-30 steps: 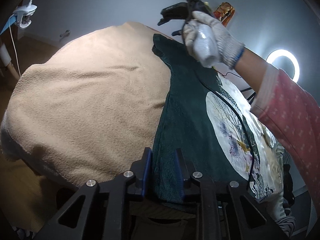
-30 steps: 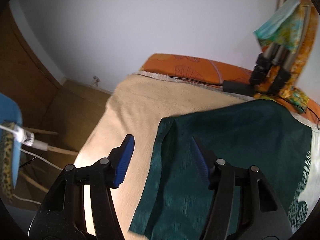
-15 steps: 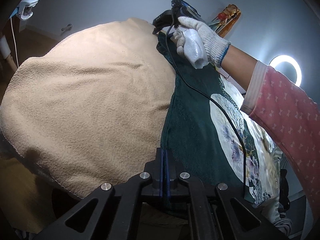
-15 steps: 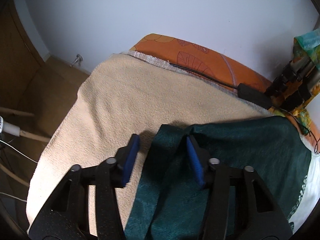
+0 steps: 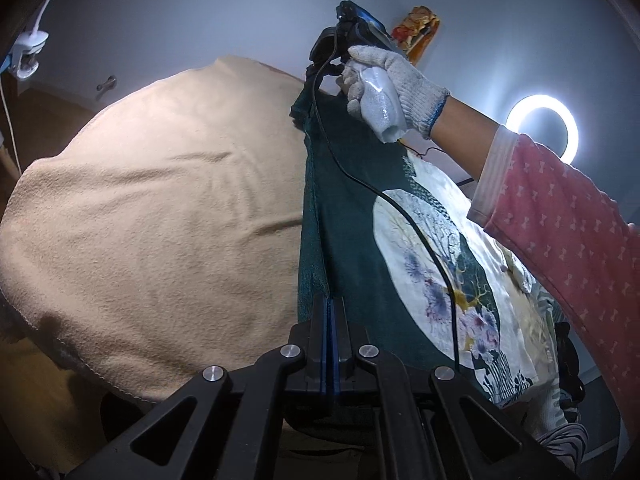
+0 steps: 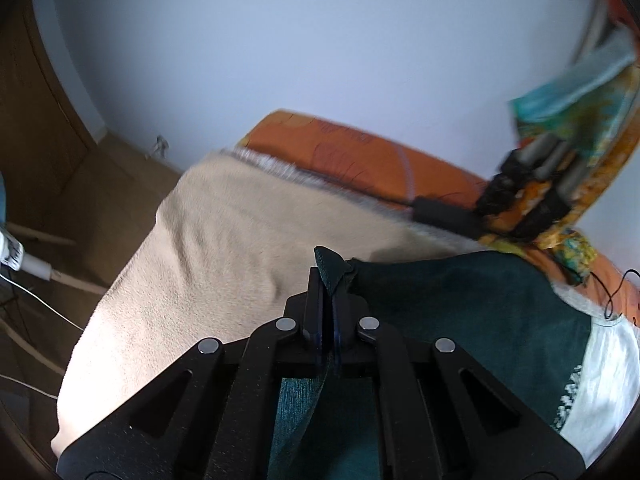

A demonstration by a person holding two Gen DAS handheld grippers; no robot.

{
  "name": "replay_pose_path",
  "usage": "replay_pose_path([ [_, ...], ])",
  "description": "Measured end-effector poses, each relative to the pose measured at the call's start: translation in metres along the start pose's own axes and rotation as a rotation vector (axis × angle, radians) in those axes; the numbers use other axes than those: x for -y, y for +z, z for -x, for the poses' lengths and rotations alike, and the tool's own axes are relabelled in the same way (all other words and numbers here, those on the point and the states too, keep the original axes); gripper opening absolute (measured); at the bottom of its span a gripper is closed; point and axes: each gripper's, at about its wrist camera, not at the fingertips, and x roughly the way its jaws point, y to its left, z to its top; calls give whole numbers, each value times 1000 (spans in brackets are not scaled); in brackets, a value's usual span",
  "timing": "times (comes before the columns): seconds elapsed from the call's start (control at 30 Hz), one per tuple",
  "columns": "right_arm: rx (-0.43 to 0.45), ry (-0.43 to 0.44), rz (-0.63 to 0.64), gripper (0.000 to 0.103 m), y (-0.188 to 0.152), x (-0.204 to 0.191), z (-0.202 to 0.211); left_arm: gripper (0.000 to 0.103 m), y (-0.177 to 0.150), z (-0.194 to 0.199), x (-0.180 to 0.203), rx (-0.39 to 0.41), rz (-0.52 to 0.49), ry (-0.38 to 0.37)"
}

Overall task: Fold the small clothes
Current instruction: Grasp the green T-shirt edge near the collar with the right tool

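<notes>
A pale wall stands behind everything, with a ring light [image 5: 542, 130] glowing off to one side and a wooden floor below; the work lies on a bed covered by a beige blanket [image 5: 160, 220], an orange pillow [image 6: 352, 148] along its far end. The dark green garment [image 5: 360, 240], with a large white floral print on it, is spread over one side of the blanket, its long edge running down the middle of the bed; a black cable [image 5: 400, 208] trails across it from the far tool.

The left gripper [image 5: 329, 320] has its fingers pressed together on the near end of that long green edge; the cloth rises straight out from between the blue pads. The right gripper [image 6: 327, 312] is likewise closed, pinching a peak of green fabric at the far corner, which pokes up just past the tips; from the left wrist view the gloved right hand [image 5: 394, 84] holds that tool over the far end of the garment.

I judge this to be the opening of a fold: both ends of one side are seized and the edge is drawn taut between them. The next move, I would say, calls for lifting both ends together and carrying the edge across onto the printed side, level and in step, so the fold line falls straight and the cable is not trapped beneath.
</notes>
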Motion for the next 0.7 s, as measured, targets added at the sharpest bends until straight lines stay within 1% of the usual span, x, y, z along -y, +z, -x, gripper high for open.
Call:
replay_pose_path([
  [0.13, 35, 21, -57, 4, -1, 38, 24, 0, -2, -2, 22, -7, -52, -31],
  [0.23, 60, 32, -90, 4, -7, 70, 38, 0, -4, -10, 41, -36, -87, -71],
  [0.3, 68, 22, -109, 4, -14, 92, 44, 0, -7, -17, 55, -58, -109, -96],
  [0.43, 76, -16, -153, 4, -35, 135, 53, 0, -9, -28, 76, -94, -157, -120],
  [0.5, 71, -45, -174, 4, -48, 159, 53, 0, -11, -35, 83, -115, -166, -127],
  [0.57, 62, -54, -194, 4, -58, 176, 50, 0, -14, -42, 89, -139, -168, -138],
  [0.7, 50, -37, -222, 4, -64, 198, 39, 0, -19, -53, 101, -164, -196, -140],
])
